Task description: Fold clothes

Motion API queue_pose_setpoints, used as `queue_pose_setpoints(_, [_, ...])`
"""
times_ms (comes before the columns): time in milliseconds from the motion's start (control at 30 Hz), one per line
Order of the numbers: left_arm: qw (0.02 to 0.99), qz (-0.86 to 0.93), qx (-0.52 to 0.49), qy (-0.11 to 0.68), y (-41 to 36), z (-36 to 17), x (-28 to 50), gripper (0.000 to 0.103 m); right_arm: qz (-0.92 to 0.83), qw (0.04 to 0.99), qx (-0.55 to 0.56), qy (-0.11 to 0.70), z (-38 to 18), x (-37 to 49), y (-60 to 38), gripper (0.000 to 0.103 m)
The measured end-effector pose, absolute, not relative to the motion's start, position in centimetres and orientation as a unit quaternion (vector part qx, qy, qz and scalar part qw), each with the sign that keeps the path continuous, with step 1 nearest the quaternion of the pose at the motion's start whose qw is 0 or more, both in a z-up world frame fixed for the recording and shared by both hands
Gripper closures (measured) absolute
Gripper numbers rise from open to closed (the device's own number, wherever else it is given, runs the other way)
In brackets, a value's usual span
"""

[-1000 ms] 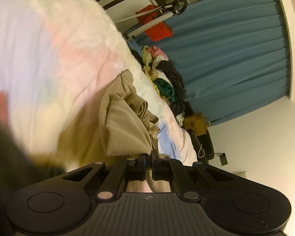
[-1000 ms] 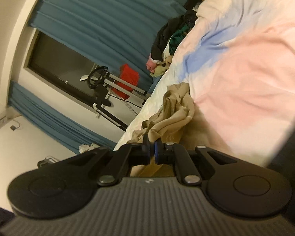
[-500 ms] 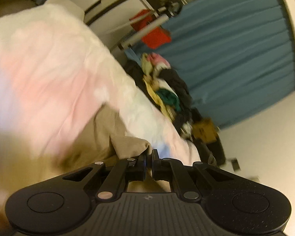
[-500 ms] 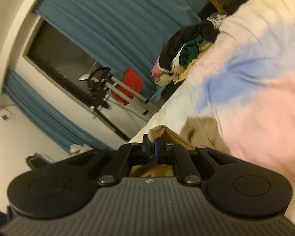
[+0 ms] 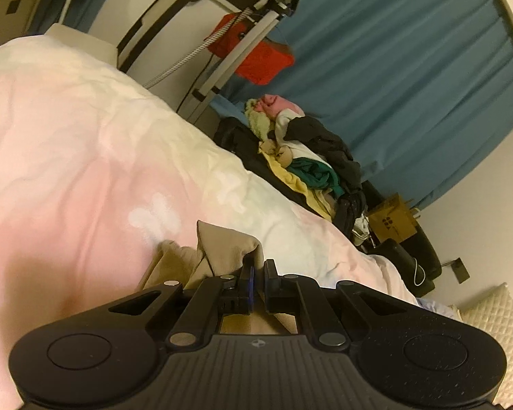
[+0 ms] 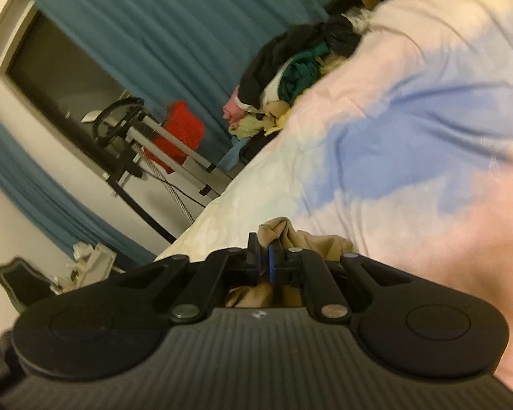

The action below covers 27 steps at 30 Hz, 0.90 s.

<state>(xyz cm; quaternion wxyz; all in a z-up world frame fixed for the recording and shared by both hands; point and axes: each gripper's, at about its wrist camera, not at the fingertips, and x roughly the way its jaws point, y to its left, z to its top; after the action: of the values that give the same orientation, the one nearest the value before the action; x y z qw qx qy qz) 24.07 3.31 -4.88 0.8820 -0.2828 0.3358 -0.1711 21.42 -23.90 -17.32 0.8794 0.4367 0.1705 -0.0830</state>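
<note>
The left gripper (image 5: 256, 270) has its jaws almost fully closed, pinching a fold of a tan garment (image 5: 222, 249) of soft, finely ribbed cloth. The garment lies on the bed (image 5: 85, 143), whose quilted cover is crumpled and pastel, pink fading to cream. Only a bunched peak of the cloth rises ahead of the jaws; the rest runs back under the black gripper body and is hidden, so its outline and long axis cannot be made out. Past the far edge of the bed sits a heap of mixed clothes (image 5: 304, 157), black, green, yellow and pink, in front of pleated blue curtains (image 5: 410, 68).

The right gripper (image 6: 264, 254) likewise has its jaws nearly shut, nipping a crumpled edge of the tan garment (image 6: 284, 229), which pokes up just above the fingertips and spreads to the right behind the gripper. Here the bed (image 6: 410, 119) shows a blue patch between pink and cream. This view is motion-blurred, and the heap of clothes (image 6: 290, 75) at the bed's far edge is hard to read. A red bag (image 6: 181, 130) hangs on a metal frame near the curtains (image 6: 154, 17).
</note>
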Motion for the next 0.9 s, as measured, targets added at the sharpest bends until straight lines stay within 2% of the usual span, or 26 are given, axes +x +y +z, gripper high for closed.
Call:
queue_pose_setpoints(300, [0.893,-0.178,-0.238,0.338,2.5,-6.2,26.4,0.094,-0.067,0.875,0.438,0.194,-18.4,23.9,-24.8,0.093])
queue_pose_setpoints(367, [0.9,-0.178,-0.225,0.327,2.5,-5.9,26.1,0.089,-0.063,0.885,0.417,0.199,-18.0,24.0,-24.4,0.091])
queue_pose_setpoints(400, [0.905,-0.178,-0.217,0.319,2.4,-5.6,25.9,0.077,-0.059,0.89,0.405,0.201,-17.8,24.1,-24.2,0.086])
queue_pose_setpoints(433, [0.907,-0.181,-0.214,0.313,2.5,-5.4,25.7,0.052,-0.056,0.896,0.392,0.202,-17.4,24.0,-23.9,0.078])
queue_pose_setpoints(467, [0.906,-0.189,-0.215,0.311,2.5,-5.1,25.4,0.043,-0.052,0.901,0.38,0.201,-17.1,24.0,-23.6,0.055])
queue_pose_setpoints(500, [0.905,-0.198,-0.211,0.311,2.4,-4.8,25.0,0.035,-0.045,0.907,0.37,0.195,-16.7,23.7,-23.1,0.021])
queue_pose_setpoints(533, [0.904,-0.206,-0.207,0.311,2.4,-4.5,24.6,0.03,-0.037,0.913,0.359,0.19,-16.2,23.5,-22.7,0.011])
queue_pose_setpoints(600, [0.903,-0.226,-0.193,0.309,2.2,-3.9,23.6,0.023,-0.018,0.923,0.338,0.182,-15.1,22.9,-21.6,0.012])
queue_pose_setpoints(733, [0.905,-0.238,-0.151,0.319,1.4,-3.6,21.3,0.022,-0.009,0.938,0.292,0.186,-14.0,21.5,-19.5,0.012])
queue_pose_setpoints(767, [0.906,-0.235,-0.136,0.325,1.0,-3.8,20.8,0.022,-0.009,0.942,0.277,0.192,-14.0,21.1,-19.0,0.017])
queue_pose_setpoints(800, [0.908,-0.23,-0.121,0.329,0.7,-4.1,20.5,0.022,-0.014,0.944,0.26,0.202,-14.1,21.0,-18.7,0.035])
queue_pose_setpoints(900, [0.914,-0.213,-0.076,0.336,-0.3,-5.3,20.5,0.022,-0.025,0.948,0.219,0.231,-14.7,20.8,-17.8,0.051])
